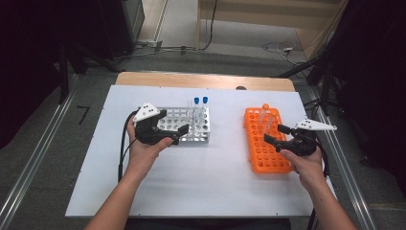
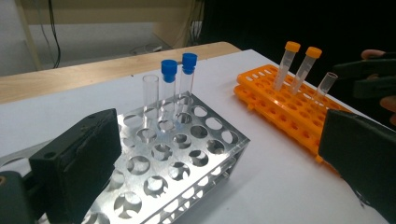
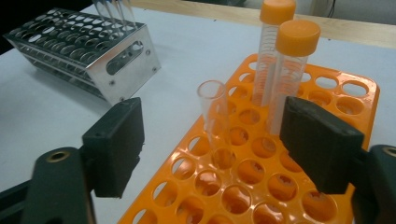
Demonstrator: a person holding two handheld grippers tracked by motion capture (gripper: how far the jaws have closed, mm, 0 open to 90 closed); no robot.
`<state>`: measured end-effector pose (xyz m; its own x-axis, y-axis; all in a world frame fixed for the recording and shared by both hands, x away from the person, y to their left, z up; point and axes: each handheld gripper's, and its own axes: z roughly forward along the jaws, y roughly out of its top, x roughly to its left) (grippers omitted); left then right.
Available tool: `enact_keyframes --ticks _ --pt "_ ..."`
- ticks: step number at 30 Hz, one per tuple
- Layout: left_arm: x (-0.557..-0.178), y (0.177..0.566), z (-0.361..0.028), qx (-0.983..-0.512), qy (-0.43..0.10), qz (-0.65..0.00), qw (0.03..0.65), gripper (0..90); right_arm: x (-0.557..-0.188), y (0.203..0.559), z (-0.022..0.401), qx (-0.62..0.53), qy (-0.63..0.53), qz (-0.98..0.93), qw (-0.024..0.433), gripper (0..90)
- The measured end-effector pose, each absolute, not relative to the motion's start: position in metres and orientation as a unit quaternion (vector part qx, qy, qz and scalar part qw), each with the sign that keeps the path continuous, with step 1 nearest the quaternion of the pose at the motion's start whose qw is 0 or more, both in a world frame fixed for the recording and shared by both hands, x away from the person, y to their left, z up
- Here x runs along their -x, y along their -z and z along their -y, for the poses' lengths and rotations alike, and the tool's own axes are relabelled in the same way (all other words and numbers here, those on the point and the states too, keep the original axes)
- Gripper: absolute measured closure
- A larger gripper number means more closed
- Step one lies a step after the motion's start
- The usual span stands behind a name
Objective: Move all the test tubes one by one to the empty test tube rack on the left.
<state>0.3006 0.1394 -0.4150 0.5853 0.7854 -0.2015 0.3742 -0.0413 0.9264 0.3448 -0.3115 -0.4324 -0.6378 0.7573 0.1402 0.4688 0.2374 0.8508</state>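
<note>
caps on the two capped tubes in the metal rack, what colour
Blue caps on the metal rack tubes; clearest in the left gripper view.

metal rack (image 2: 177,158) cut off at bottom edge, tube tops (image 3: 112,9) cropped

Even overhead light, desk (image 1: 201,177) bright white, room edges near black. Shadows soft. Glare on metal rack (image 2: 187,154). Gripper views slightly soft, low-res.

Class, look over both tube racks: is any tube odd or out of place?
Each rack holds one uncapped tube: one in the metal rack beside two blue-capped tubes, one in the orange rack near two orange-capped tubes. Nothing looks spilled or broken.
</note>
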Motion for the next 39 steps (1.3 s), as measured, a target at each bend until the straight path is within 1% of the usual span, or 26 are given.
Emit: enact_keyframes --ticks 3,5,6,8,11,12,14,19,25,33,39 --pt "-0.294 0.421 -0.142 -0.689 -0.181 -0.419 0.563 0.0 -0.352 0.436 0.311 -0.397 -0.469 -0.774 0.153 27.9" --pt "-0.292 0.425 -0.144 -0.685 -0.179 -0.422 0.566 0.0 -0.357 0.439 0.311 -0.396 -0.471 -0.776 0.142 31.7" --pt "-0.291 0.427 -0.144 -0.687 -0.179 -0.423 0.563 0.0 -0.357 0.441 0.311 -0.393 -0.47 -0.778 0.138 34.3" --pt "-0.291 0.43 -0.145 -0.686 -0.177 -0.426 0.564 0.0 -0.357 0.444 0.309 -0.39 -0.467 -0.78 0.146 41.9" --pt "-0.29 0.433 -0.145 -0.68 -0.173 -0.429 0.569 0.0 -0.359 0.448 0.306 -0.393 -0.454 -0.788 0.135 49.2" --pt "-0.289 0.433 -0.145 -0.681 -0.173 -0.429 0.568 0.0 -0.359 0.45 0.306 -0.397 -0.448 -0.79 0.137 52.4" --pt "-0.288 0.435 -0.143 -0.682 -0.172 -0.427 0.568 0.0 -0.359 0.454 0.307 -0.401 -0.442 -0.791 0.138 56.0" --pt "-0.286 0.437 -0.138 -0.689 -0.171 -0.423 0.563 0.0 -0.36 0.462 0.31 -0.403 -0.437 -0.794 0.127 58.5" --pt "-0.287 0.439 -0.136 -0.691 -0.168 -0.424 0.561 0.0 -0.36 0.464 0.309 -0.395 -0.433 -0.801 0.124 64.6" --pt "-0.287 0.44 -0.131 -0.694 -0.167 -0.422 0.559 0.0 -0.363 0.462 0.301 -0.399 -0.411 -0.811 0.118 65.4" --pt "-0.288 0.44 -0.131 -0.695 -0.167 -0.423 0.557 0.0 -0.363 0.46 0.296 -0.401 -0.403 -0.812 0.129 67.4"
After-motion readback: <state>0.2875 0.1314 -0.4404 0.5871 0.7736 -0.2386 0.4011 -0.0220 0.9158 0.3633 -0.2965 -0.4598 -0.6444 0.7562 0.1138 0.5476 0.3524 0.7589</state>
